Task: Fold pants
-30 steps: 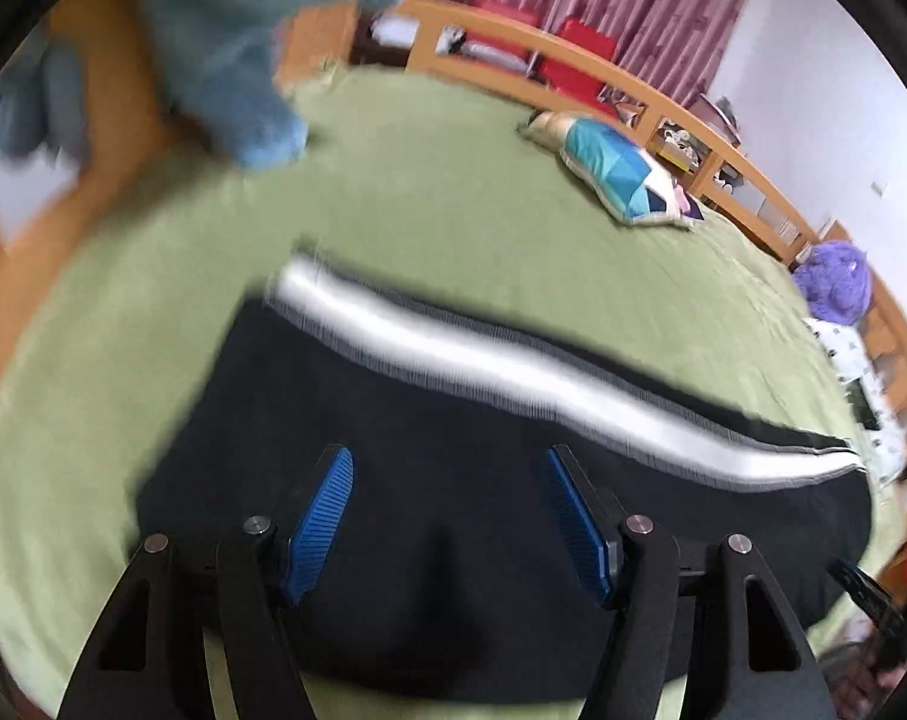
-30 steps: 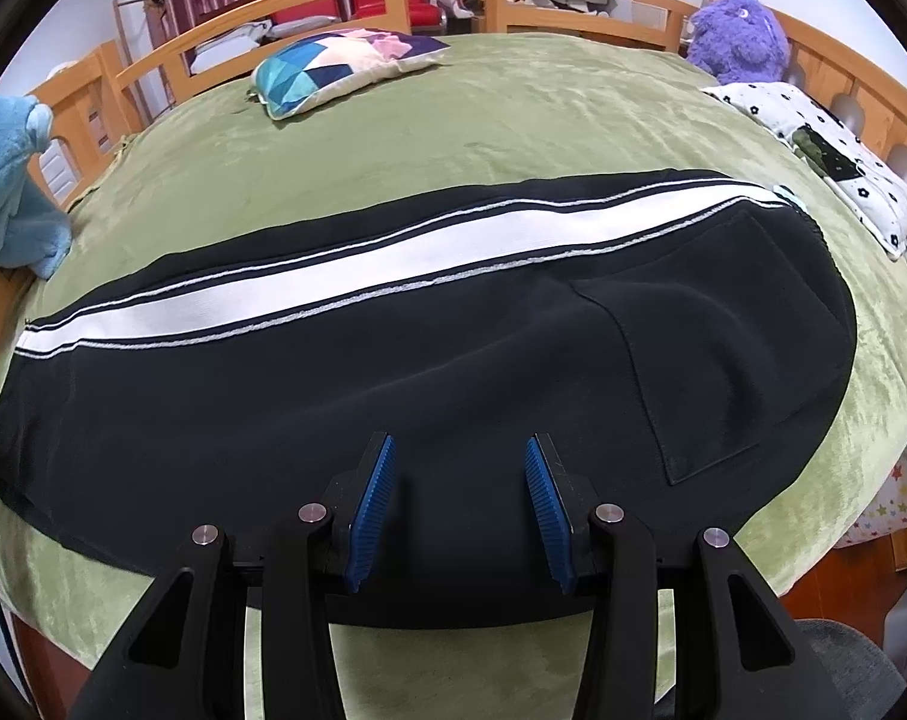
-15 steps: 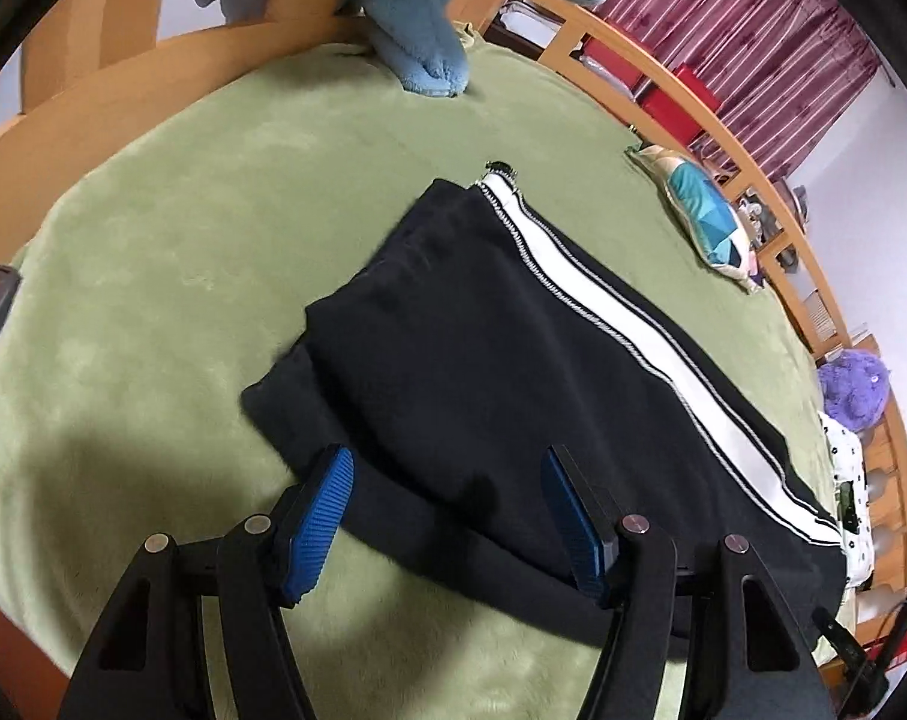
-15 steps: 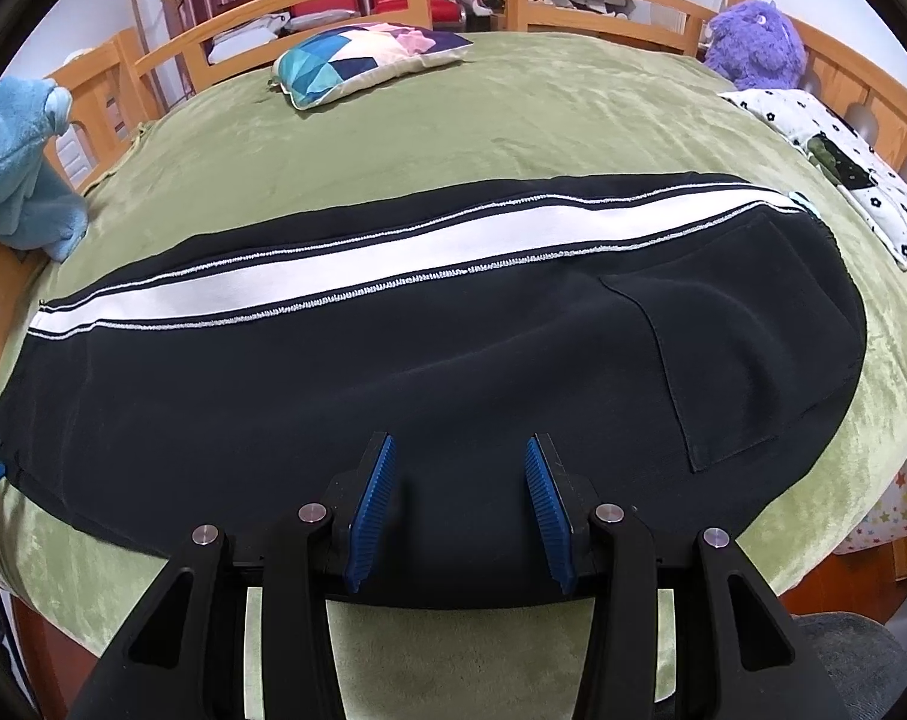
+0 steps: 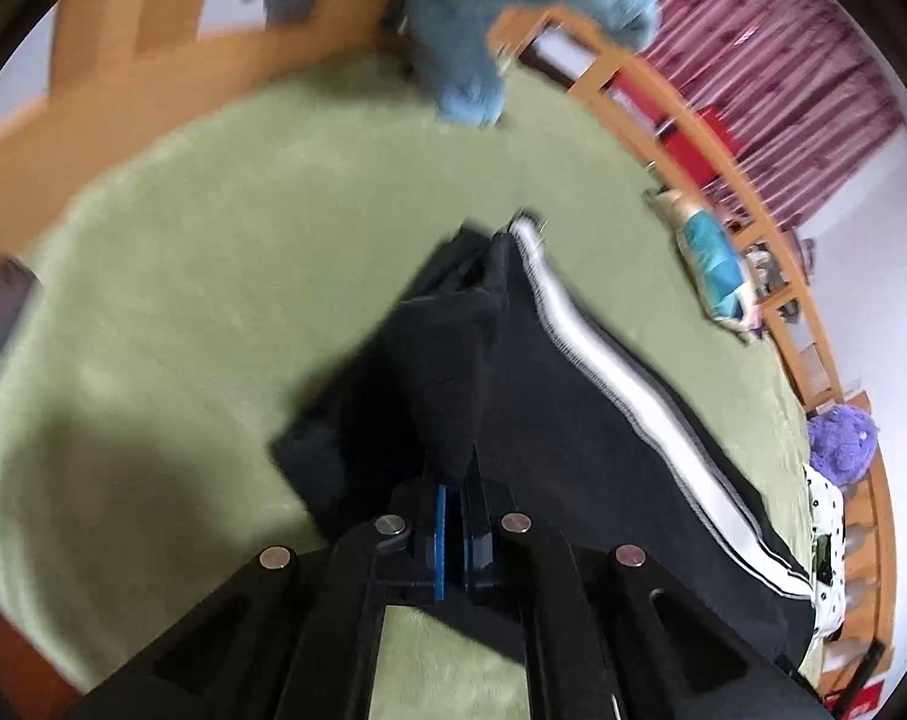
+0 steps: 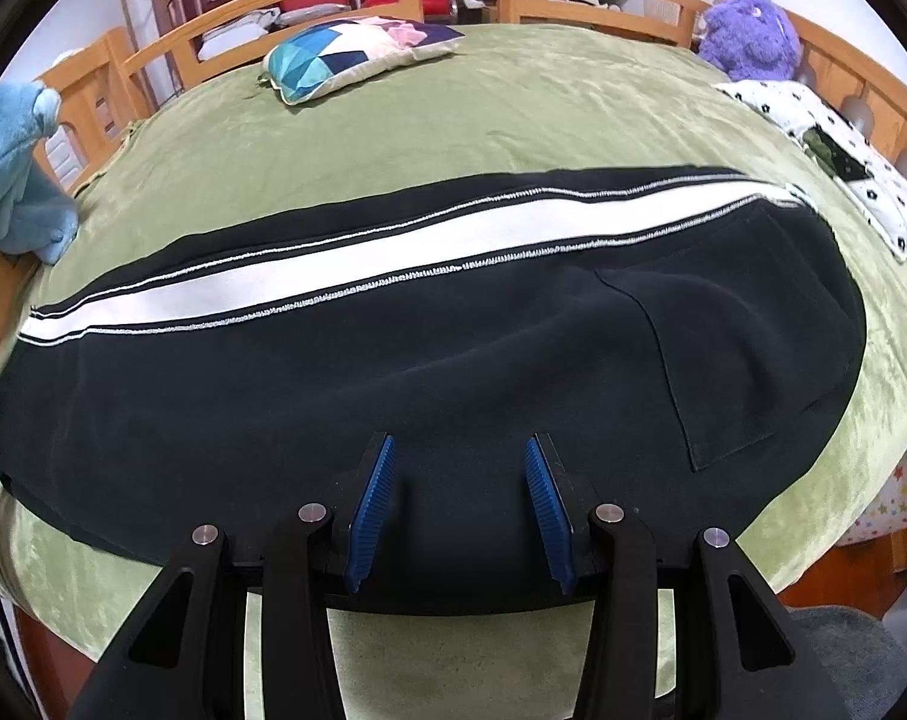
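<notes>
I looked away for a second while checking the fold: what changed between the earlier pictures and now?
The left gripper swung to the cuff end of the black pants, and its jaws have just closed, pinching the hem fabric. The right gripper stayed open over the near edge; the pants otherwise lie flat on the green blanket.

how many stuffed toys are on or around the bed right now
2: a purple plush toy at the bed's far right corner by the rail, and a blue plush toy at the left edge. Others may be hidden.

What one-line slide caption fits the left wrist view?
Left gripper shut on the hem end of black white-striped fabric pants on a green plush bedspread.
</notes>
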A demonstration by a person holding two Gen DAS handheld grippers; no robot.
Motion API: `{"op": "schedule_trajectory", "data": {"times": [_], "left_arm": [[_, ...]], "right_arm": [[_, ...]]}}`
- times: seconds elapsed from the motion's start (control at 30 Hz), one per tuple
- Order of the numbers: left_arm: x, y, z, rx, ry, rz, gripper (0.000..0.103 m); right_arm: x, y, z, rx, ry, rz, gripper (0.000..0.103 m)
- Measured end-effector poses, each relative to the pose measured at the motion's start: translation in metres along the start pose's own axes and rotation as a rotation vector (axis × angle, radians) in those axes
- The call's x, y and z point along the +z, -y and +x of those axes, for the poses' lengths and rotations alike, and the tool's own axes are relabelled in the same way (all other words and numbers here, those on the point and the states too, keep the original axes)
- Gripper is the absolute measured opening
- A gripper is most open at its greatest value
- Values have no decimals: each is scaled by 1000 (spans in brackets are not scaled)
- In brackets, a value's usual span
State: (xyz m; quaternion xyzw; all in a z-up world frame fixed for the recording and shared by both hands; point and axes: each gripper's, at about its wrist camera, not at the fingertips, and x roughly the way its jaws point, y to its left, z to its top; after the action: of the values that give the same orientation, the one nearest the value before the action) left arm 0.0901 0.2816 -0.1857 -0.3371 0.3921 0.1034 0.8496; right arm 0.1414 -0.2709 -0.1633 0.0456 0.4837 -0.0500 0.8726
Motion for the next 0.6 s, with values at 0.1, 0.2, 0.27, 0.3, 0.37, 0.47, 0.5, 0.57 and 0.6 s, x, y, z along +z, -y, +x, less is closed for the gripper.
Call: {"op": "schedule_trajectory", "data": {"times": [0.1, 0.2, 0.27, 0.3, 0.37, 0.47, 0.5, 0.57, 0.6], "left_arm": [[-10, -8, -10, 29, -10, 0, 4], [-26, -12, 8, 97, -54, 23, 5], [-31, -10, 20, 141, -74, 44, 9], [-32, -8, 23, 157, -81, 50, 10], [-33, -2, 20, 184, -92, 53, 23], [-38, 13, 12, 229, -70, 80, 58], [-41, 18, 11, 231, -66, 99, 58], [-49, 31, 10, 226, -84, 138, 58], [-52, 36, 11, 222, -94, 146, 58]], "right_arm": [[-1, 5, -2, -8, 11, -1, 45], [-1, 19, -1, 4, 4, 39, 45], [-1, 31, 0, 16, -4, 71, 45], [-1, 36, 0, 19, -5, 81, 45], [-1, 49, -5, 18, 5, 98, 45], [-1, 73, -14, 4, 43, 124, 45], [0, 82, -16, -5, 54, 137, 45], [-1, 108, -20, -25, 73, 178, 47], [-2, 121, -21, -32, 79, 203, 48]]}}
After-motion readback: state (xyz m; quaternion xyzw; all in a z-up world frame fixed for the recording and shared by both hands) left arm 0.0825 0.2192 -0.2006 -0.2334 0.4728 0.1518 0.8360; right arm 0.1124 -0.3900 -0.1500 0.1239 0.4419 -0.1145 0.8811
